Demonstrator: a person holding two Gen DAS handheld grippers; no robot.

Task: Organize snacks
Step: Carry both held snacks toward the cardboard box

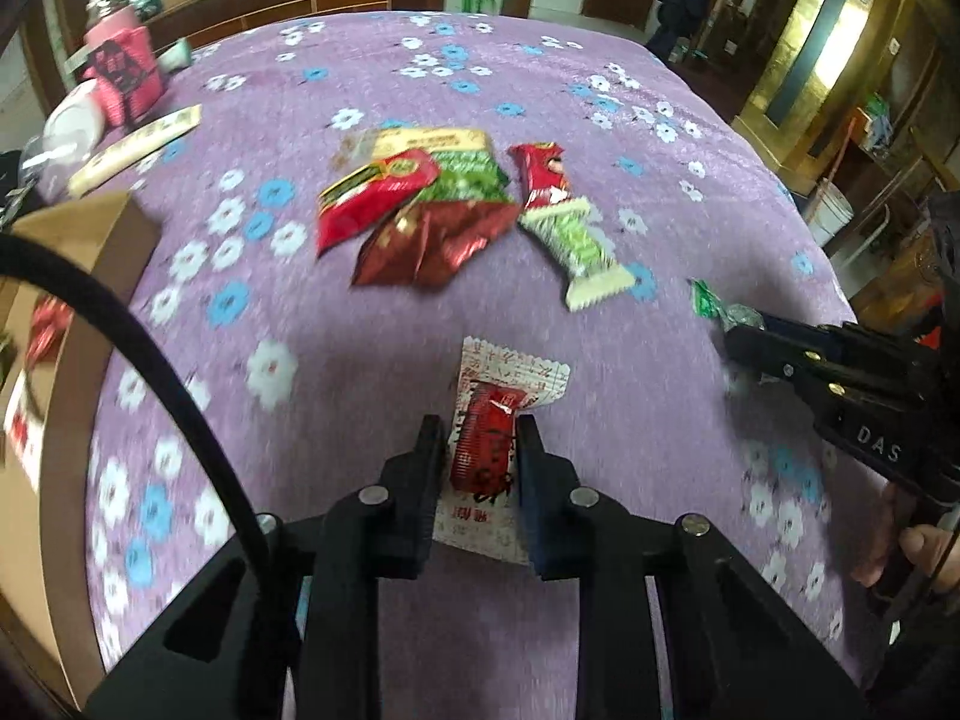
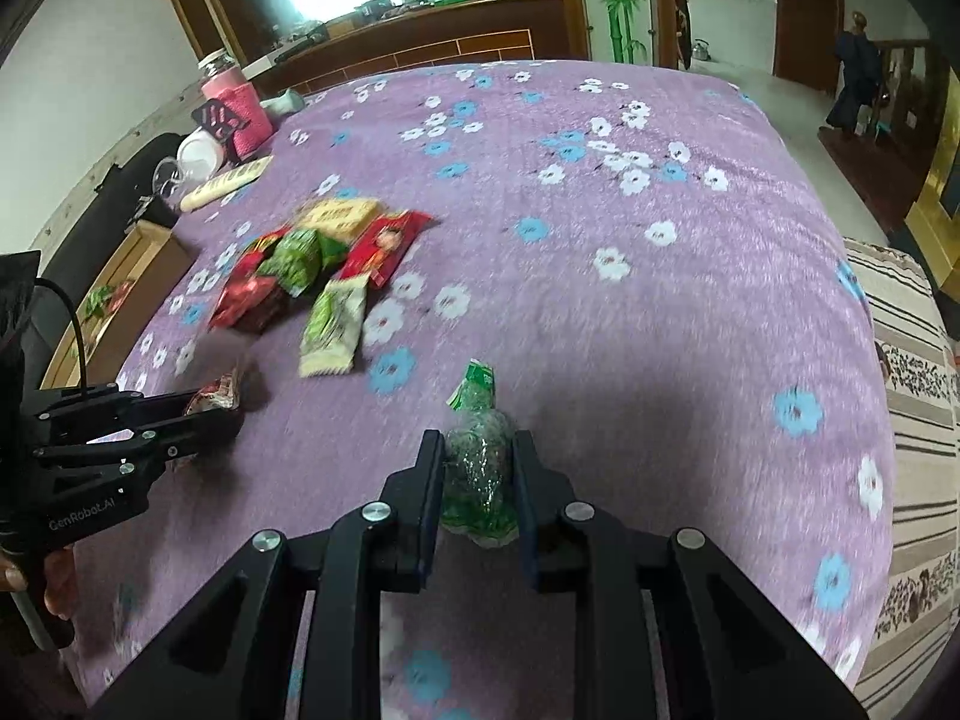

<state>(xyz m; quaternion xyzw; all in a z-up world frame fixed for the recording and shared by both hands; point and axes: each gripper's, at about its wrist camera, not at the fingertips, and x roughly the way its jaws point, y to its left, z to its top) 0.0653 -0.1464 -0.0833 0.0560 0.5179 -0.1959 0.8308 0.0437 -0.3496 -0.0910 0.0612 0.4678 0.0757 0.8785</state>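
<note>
Two hand-held grippers clamp snacks, left [image 1: 477, 450] red-and-white packet [image 1: 486, 456], right [image 2: 477, 468] green candy [image 2: 480, 462]; cardboard box [image 2: 129, 276] holds several.

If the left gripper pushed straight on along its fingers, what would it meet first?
Probably the purple floral tablecloth just past the red-and-white snack packet that the left gripper holds; the snack pile lies farther on.

Green candy [image 2: 480, 462] between right hand-held gripper [image 2: 478, 456] pads.
</note>
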